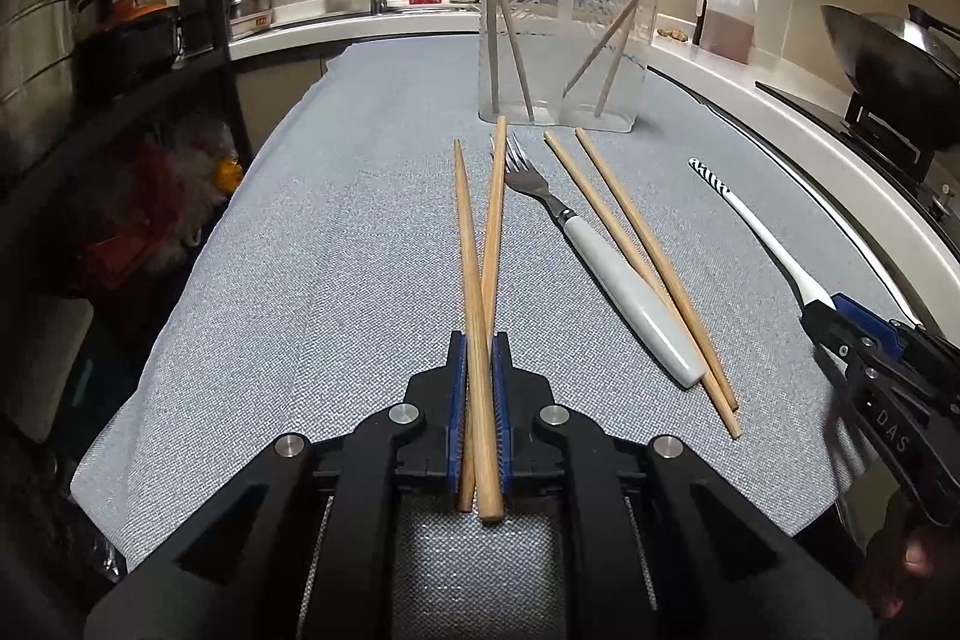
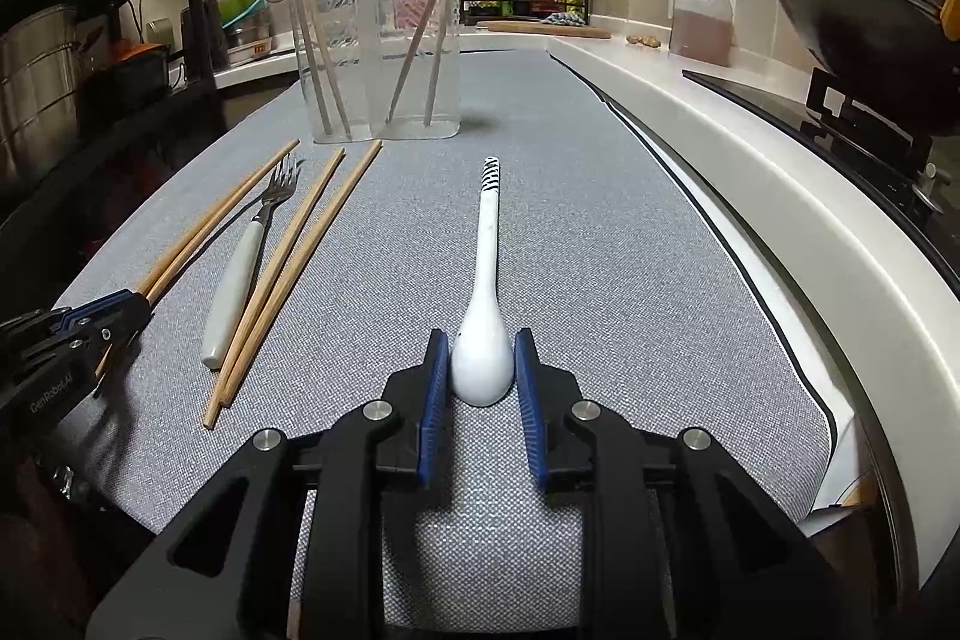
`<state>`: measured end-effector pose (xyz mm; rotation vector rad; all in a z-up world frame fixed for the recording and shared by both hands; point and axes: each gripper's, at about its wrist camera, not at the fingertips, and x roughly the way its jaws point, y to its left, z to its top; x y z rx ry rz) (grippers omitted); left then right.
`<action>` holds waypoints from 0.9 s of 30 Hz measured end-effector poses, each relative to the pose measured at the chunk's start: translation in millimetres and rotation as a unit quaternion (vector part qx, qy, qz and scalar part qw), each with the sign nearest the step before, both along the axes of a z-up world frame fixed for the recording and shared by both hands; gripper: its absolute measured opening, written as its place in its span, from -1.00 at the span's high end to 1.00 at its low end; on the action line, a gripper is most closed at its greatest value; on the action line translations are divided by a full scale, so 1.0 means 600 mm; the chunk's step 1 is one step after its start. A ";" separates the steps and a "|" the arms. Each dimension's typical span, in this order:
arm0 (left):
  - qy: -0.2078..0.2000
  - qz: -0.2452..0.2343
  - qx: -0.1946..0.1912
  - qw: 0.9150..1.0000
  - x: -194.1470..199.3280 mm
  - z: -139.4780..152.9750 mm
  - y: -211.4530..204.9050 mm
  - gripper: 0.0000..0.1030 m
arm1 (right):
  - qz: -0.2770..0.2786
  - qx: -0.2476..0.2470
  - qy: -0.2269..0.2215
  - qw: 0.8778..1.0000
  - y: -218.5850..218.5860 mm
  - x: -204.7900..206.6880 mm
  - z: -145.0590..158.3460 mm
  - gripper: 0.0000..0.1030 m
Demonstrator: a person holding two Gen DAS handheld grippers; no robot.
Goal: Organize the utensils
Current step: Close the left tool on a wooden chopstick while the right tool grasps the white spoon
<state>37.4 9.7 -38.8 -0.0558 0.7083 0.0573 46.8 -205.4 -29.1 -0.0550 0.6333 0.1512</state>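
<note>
Wooden chopstick pair (image 1: 480, 292) sitting clamped in left gripper (image 1: 478, 370), tips aiming ahead toward holder (image 1: 567, 40) | right gripper (image 2: 482, 370) pinching spoon (image 2: 483, 340) bowl for lifting.

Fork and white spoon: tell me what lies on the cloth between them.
A loose pair of chopsticks lies between the fork and the white spoon, beside the fork's handle. The right wrist view shows it best.
</note>
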 end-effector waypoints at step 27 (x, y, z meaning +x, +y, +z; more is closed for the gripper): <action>-0.015 -0.009 -0.004 1.000 -0.011 0.013 -0.001 0.87 | 0.018 0.000 -0.017 1.000 0.004 -0.011 0.022 0.58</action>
